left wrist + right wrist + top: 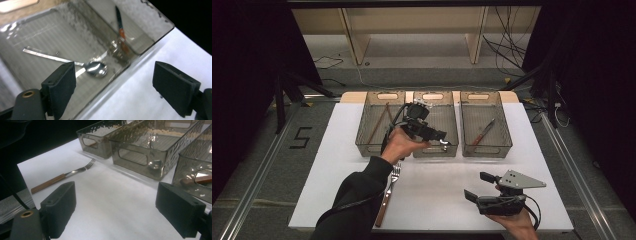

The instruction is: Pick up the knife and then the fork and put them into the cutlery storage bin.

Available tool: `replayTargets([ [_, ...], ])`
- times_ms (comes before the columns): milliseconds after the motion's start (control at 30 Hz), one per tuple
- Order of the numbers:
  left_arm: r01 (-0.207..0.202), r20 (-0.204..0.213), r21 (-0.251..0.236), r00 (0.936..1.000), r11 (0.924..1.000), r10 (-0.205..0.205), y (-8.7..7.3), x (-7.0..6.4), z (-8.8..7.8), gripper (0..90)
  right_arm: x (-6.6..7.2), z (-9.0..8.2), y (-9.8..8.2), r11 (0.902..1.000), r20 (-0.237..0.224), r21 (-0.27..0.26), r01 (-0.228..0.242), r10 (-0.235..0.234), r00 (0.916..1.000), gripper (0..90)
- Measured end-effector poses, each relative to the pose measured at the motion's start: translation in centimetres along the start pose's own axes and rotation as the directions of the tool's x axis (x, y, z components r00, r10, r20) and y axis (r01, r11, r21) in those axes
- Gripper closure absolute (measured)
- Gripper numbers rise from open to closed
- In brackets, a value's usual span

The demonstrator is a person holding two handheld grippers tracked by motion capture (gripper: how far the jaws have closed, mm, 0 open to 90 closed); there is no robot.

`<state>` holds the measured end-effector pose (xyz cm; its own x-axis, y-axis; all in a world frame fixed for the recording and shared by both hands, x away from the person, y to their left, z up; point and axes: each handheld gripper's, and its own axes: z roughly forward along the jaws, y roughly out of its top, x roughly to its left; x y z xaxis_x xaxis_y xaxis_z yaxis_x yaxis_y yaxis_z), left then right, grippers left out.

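Note:
Three smoky clear bins stand in a row at the back of the white table point(437, 190). My left gripper point(439, 136) hovers over the front of the middle bin point(453, 117), jaws wide open with nothing between them. In the left gripper view, a metal spoon point(96, 69) lies on that bin's floor, beyond the open left gripper point(115, 68). The right bin point(506, 130) holds a knife point(483, 132) with an orange-brown handle. A wooden-handled fork point(388, 195) lies on the table at the front left. My right gripper point(477, 186) rests open near the front right, empty.
The left bin point(364, 127) holds thin wooden sticks point(379, 122). In the right gripper view the fork point(65, 176) lies left of the bins, with the spoon point(155, 165) and knife handle point(197, 180) visible through the walls. Dark floor and rails surround the table.

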<state>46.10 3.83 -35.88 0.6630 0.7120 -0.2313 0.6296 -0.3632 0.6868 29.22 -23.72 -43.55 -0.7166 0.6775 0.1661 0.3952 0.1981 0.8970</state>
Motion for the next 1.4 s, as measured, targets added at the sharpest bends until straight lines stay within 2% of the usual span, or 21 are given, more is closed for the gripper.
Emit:
replayTargets([
  [200, -0.008, -0.044, 0.03, 0.999, 0.9995, 0.009, -2.4, 0.5, -1.5, 17.7, 0.0, -0.1, 0.0, 1.0, 0.001, 0.001, 0.0, 0.0, 1.0, 17.4],
  [400, 0.033, -0.066, 0.046, 0.9974, 0.9984, -0.03, -5.2, 1.5, -2.9, 17.2, 0.0, 0.0, 0.0, 1.0, 0.001, 0.003, -0.001, 0.001, 1.0, 17.4],
  [633, 0.041, -0.107, 0.09, 0.9938, 0.9951, -0.031, -8.0, 2.1, -3.4, 15.8, 0.0, 0.0, 0.0, 1.0, 0.004, 0.003, -0.004, 0.004, 1.0, 17.4],
  [667, 0.051, -0.108, 0.092, 0.9933, 0.9945, -0.041, -8.4, 2.3, -3.5, 15.7, 0.0, 0.0, 0.0, 1.0, 0.004, 0.004, -0.004, 0.004, 1.0, 17.4],
  [833, 0.067, -0.118, 0.112, 0.9916, 0.9915, -0.054, -9.4, 2.6, -3.5, 15.7, 0.0, 0.1, 0.0, 1.0, 0.001, 0.006, -0.001, 0.001, 1.0, 17.4],
  [1000, 0.059, -0.132, 0.13, 0.9904, 0.9898, -0.042, -10.0, 2.3, -3.7, 15.6, 0.0, 0.0, 0.0, 1.0, 0.004, 0.001, -0.002, 0.002, 1.0, 17.4],
  [1167, 0.068, -0.157, 0.17, 0.9868, 0.9831, -0.041, -11.1, 2.5, -4.0, 15.6, -0.1, 0.0, 0.0, 1.0, 0.005, 0.002, -0.001, 0.001, 1.0, 17.4],
  [1400, 0.083, -0.175, 0.246, 0.9837, 0.9656, -0.04, -13.0, 2.6, -4.4, 16.1, 0.0, 0.0, 0.0, 1.0, 0.005, 0.001, 0.001, -0.001, 1.0, 17.4],
])
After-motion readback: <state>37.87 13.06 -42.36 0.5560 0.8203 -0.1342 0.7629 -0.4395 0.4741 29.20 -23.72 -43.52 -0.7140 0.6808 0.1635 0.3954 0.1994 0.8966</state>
